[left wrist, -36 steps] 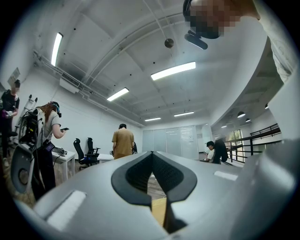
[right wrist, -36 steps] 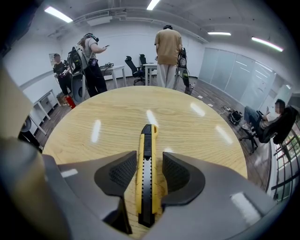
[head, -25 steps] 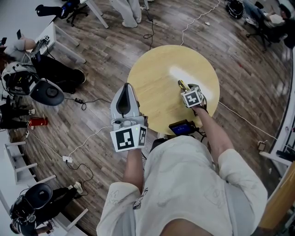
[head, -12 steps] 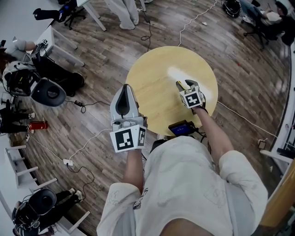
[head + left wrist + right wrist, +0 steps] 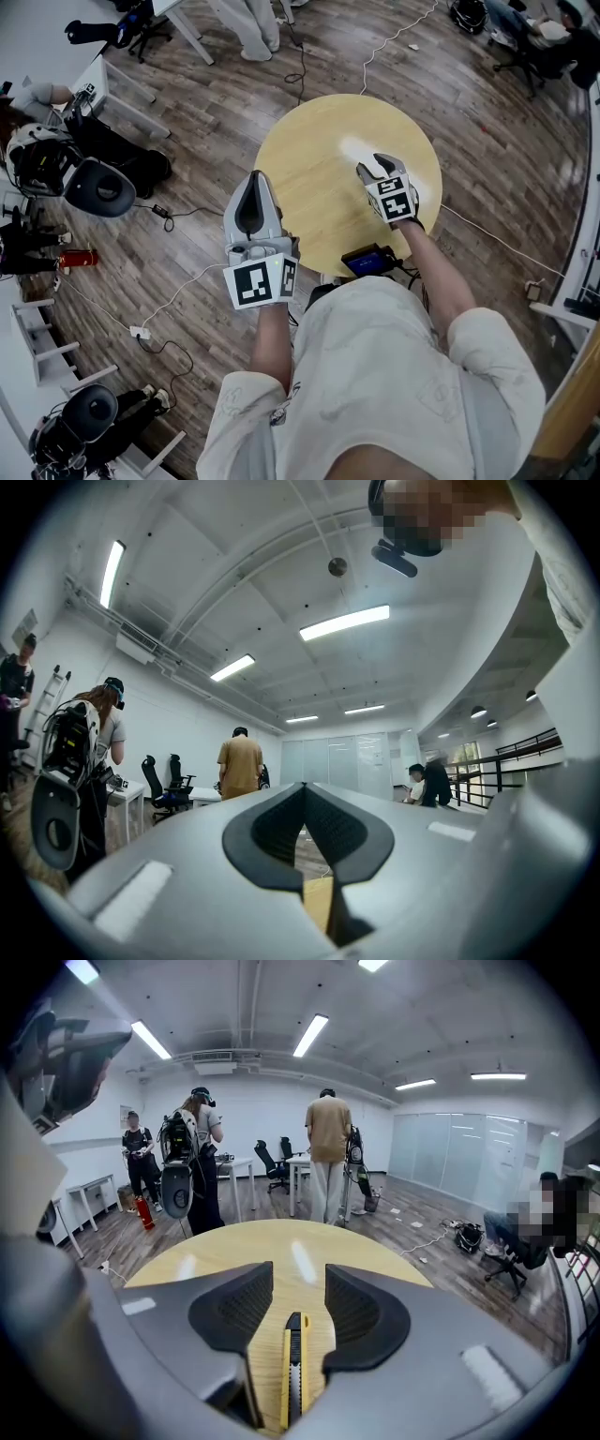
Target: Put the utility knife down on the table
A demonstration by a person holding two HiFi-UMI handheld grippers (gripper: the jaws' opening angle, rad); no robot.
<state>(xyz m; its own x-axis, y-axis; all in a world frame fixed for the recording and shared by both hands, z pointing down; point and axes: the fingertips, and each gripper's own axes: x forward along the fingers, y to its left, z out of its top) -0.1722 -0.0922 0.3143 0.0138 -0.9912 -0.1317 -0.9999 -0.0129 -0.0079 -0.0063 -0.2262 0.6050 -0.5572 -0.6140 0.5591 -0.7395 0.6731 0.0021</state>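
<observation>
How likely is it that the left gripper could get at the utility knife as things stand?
Probably not: the utility knife sits between the right gripper's parted jaws, which flank both sides, while the left gripper is shut, at the table edge.

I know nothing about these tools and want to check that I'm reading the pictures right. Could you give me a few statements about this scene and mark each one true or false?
1. The table is round. True.
2. The right gripper has its jaws apart. True.
3. The left gripper grips the utility knife. False: its jaws are together on nothing; the knife is between the right gripper's jaws.
4. The utility knife is red. False: it is yellow and black.
5. Other people stand in the room beyond the table. True.
</observation>
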